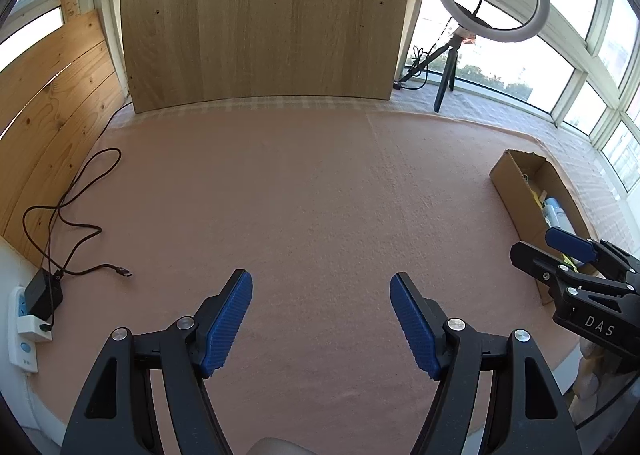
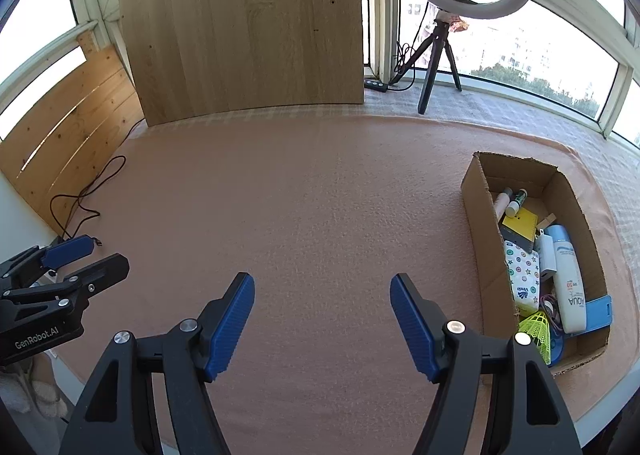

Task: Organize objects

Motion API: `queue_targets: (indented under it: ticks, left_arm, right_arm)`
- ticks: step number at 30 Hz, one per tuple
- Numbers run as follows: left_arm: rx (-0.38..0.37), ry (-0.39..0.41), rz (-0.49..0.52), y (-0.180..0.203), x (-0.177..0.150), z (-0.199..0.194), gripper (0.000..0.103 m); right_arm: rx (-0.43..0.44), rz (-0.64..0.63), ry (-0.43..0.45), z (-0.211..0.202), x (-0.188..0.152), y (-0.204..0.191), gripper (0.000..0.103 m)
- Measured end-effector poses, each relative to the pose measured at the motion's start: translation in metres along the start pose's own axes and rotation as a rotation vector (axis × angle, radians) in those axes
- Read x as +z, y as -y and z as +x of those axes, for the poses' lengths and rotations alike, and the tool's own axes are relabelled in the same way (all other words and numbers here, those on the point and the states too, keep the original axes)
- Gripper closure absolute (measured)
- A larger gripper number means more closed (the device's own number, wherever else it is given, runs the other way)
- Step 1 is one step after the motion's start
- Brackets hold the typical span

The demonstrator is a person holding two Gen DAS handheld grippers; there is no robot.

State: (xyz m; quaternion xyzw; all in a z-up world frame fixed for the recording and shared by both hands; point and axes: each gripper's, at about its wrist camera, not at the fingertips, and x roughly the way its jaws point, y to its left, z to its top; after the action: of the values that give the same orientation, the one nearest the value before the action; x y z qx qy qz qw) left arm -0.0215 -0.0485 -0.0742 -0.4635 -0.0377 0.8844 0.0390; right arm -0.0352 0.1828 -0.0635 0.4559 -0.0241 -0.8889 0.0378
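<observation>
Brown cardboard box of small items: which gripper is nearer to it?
Right. The right gripper hovers just left of the brown cardboard box; the left gripper sits farther left, over bare pink cloth.

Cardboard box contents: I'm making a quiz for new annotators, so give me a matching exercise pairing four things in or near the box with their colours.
Things:
1. shuttlecock
2. sunscreen bottle
3. flat square card
4. cardboard box

Colours:
A. brown
B. white with a light blue top
C. neon yellow-green
D. yellow

Pairs: 1-C, 2-B, 3-D, 4-A
</observation>
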Motion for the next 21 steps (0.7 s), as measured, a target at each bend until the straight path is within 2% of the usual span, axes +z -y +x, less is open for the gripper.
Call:
queue_targets:
  ticks: [10,14,21]
  left_arm:
    - [0.014,0.000,-0.017,-0.011,0.000,0.002,0.028]
    - [0.019,0.003,-0.020,-0.012,0.000,0.003,0.023]
    - [0.022,0.000,-0.023,-0.010,0.000,0.005,0.022]
  right_arm:
    - [-0.003,-0.017,-0.006,0.006,0.000,-0.014,0.036]
    - [-0.005,-0.023,-0.014,0.009,-0.002,-0.017,0.036]
    - [-0.005,-0.020,-0.020,0.010,-0.002,-0.016,0.036]
